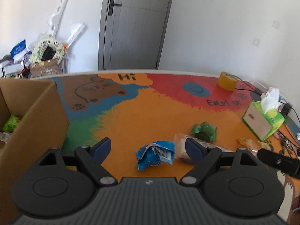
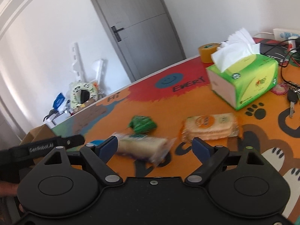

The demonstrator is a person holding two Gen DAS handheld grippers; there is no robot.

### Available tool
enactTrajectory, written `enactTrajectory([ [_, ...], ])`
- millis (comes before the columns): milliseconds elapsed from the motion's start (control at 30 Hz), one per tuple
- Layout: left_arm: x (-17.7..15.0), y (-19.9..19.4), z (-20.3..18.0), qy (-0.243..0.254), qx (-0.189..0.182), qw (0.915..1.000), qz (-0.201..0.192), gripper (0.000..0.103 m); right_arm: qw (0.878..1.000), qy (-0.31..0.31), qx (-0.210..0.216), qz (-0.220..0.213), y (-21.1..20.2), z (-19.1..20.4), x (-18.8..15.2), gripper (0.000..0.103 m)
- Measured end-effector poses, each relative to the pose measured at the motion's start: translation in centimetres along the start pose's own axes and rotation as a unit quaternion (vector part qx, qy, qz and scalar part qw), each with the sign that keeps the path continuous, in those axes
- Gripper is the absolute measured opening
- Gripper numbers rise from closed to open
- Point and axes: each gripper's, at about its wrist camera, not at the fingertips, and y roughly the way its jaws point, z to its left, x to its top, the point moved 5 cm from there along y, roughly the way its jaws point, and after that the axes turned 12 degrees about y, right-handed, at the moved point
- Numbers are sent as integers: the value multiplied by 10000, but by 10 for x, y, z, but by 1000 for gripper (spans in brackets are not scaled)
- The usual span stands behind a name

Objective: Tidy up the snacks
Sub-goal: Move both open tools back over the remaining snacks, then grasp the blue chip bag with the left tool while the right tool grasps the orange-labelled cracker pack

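On the counter (image 1: 131, 116) an open cardboard box (image 1: 37, 112) stands at the left edge, with a snack packet (image 1: 11, 123) inside it. Near the middle lies a crumpled wrapper (image 1: 155, 154), and just to its right a long wrapped snack (image 2: 142, 145). Behind these two lies a small crumpled packet (image 2: 142, 124). Further right lies a cracker pack (image 2: 210, 125), and behind it stands a tissue box (image 2: 249, 78). A tape roll (image 1: 227, 81) sits at the far edge, and keys (image 2: 292, 97) lie right of the tissue box.

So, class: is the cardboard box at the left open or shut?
Open. The cardboard box shows no lid from the left wrist view, and a green packet is visible inside.
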Motion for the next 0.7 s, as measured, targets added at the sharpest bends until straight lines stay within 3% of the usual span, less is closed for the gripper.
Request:
enactTrajectory([
  [233, -1, 26, -1, -12, -26, 9999, 156, 80, 9983, -82, -543, -211, 14, -16, 16, 89],
  [367, -6, 39, -6, 34, -34, 9997, 255, 69, 9960, -145, -809, -352, 20, -19, 18, 102],
  [433, -8, 42, -6, 7, -37, 9996, 280, 67, 9944, -176, -977, -351, 26, -20, 20, 103],
  [600, -8, 44, -5, 171, 119, 9994, 285, 50, 9901, -515, -1254, -377, 41, -12, 21, 103],
  [700, -10, 43, -4, 276, 122, 9992, 256, 46, 9885, -563, -1377, -279, 53, -11, 23, 103],
])
